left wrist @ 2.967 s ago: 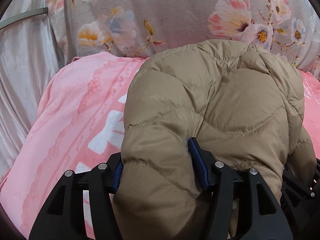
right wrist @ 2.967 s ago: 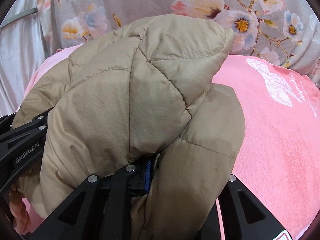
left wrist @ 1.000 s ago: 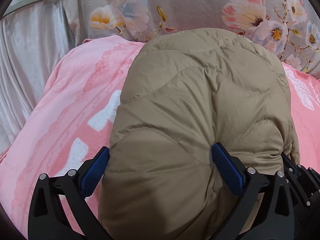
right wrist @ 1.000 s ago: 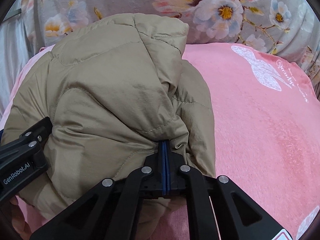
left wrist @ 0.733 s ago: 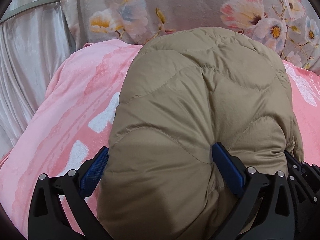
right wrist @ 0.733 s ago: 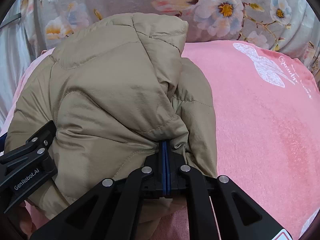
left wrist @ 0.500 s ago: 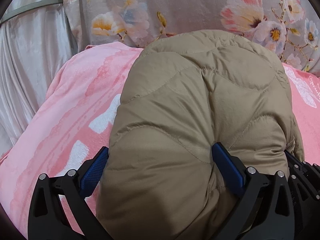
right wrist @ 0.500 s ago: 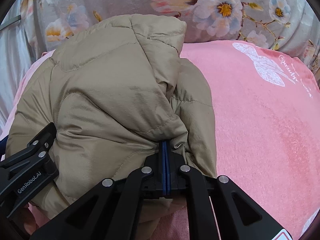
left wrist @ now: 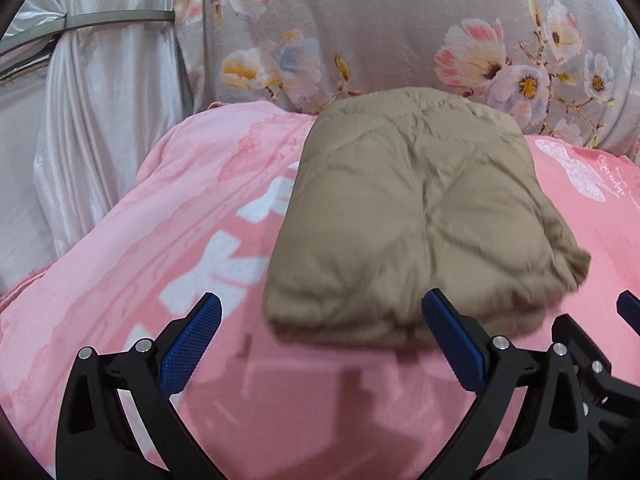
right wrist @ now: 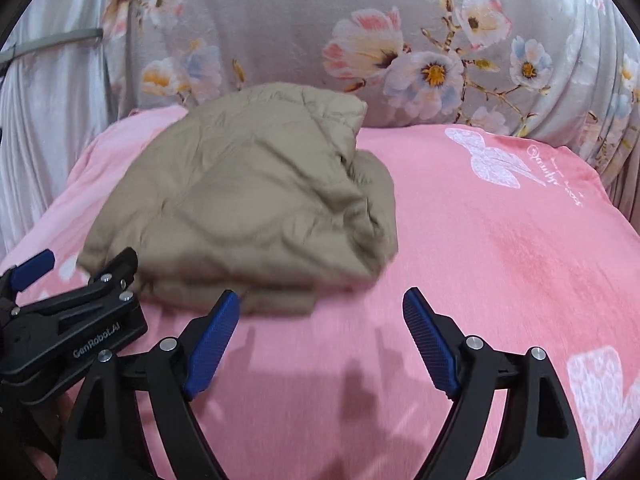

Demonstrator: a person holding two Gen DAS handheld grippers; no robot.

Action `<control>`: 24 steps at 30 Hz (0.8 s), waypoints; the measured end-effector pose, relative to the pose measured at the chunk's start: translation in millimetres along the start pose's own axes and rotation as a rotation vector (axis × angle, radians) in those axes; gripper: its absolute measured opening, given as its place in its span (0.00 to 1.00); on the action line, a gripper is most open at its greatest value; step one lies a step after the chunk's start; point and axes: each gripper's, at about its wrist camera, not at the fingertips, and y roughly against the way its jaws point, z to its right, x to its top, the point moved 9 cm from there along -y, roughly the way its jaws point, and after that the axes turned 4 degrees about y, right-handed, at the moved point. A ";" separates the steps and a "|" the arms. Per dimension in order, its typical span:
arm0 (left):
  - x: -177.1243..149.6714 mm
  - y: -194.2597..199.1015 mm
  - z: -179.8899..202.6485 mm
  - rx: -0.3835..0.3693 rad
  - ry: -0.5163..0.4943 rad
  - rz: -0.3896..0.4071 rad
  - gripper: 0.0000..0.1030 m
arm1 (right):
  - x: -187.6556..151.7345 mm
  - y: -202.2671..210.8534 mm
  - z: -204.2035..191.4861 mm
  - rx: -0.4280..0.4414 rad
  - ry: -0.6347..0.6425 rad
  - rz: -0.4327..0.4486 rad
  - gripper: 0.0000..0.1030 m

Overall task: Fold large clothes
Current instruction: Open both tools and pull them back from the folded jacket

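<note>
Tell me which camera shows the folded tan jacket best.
The left wrist view: the tan jacket lies whole and nearly centred as a flat quilted bundle on the pink blanket. In the right wrist view the jacket sits off to the left, and the left gripper covers its near corner.

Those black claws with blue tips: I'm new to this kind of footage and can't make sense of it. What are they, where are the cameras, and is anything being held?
They are two hand-held grippers, one in each of a person's hands; no robot arm is involved. Each carries a fisheye camera looking forward along its fingers, so each picture is one gripper's own view. The left gripper stands open and empty. The right gripper has just been opening and holds nothing either. Ahead of both lies a folded tan quilted puffer jacket, resting free on a pink plush blanket with white patterns. Behind is a grey floral cushion. In the right view, the left gripper shows at the lower left edge.
</note>
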 end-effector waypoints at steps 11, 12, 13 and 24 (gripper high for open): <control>-48.3 19.7 -15.1 -0.002 0.036 -0.116 0.95 | -43.1 26.4 -16.3 -0.017 0.045 -0.090 0.84; -49.5 21.0 -15.7 0.000 0.035 -0.115 0.95 | -42.6 27.7 -17.4 -0.033 0.058 -0.084 0.84; -49.8 22.0 -15.6 0.003 0.033 -0.113 0.95 | -42.7 27.9 -19.2 -0.038 0.067 -0.083 0.84; -55.6 15.4 -16.0 0.002 0.040 -0.151 0.95 | -54.2 14.2 -10.1 -0.005 0.003 -0.155 0.84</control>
